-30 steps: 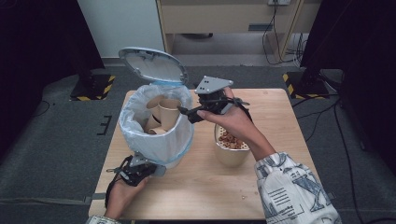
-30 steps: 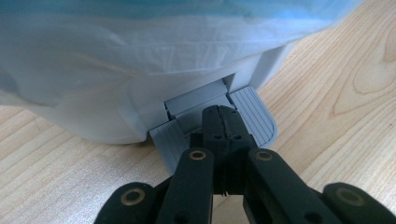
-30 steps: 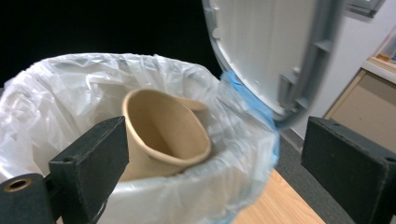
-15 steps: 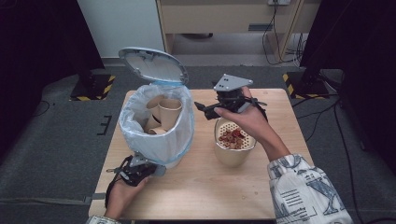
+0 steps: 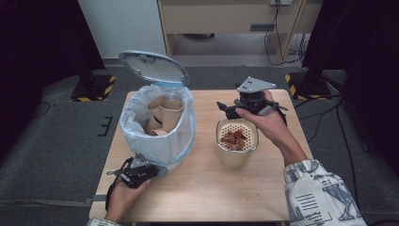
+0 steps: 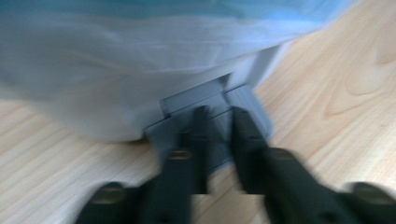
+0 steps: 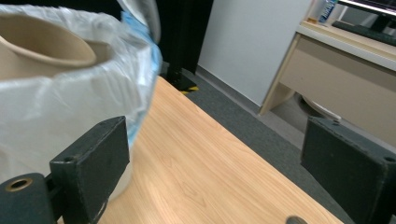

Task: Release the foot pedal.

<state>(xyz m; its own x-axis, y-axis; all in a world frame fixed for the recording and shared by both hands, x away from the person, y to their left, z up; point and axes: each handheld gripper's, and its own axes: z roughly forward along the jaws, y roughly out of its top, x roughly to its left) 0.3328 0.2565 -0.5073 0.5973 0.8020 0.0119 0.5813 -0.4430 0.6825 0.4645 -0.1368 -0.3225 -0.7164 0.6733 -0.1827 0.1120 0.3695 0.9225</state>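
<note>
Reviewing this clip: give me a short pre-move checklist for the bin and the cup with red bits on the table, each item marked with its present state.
1. Bin lid up: ok, it stands open above the lined bin.
2. Left gripper at the pedal: ok, jaws over the grey pedal; they have just been opening, a narrow gap shows.
3. Right gripper free: ok, jaws wide, nothing between them.
4. Cup with red bits upright on the table: ok.
5. Room left in the bin: cannot tell; paper cups already reach near its rim.
6. Pedal pressed down: cannot tell.
</note>
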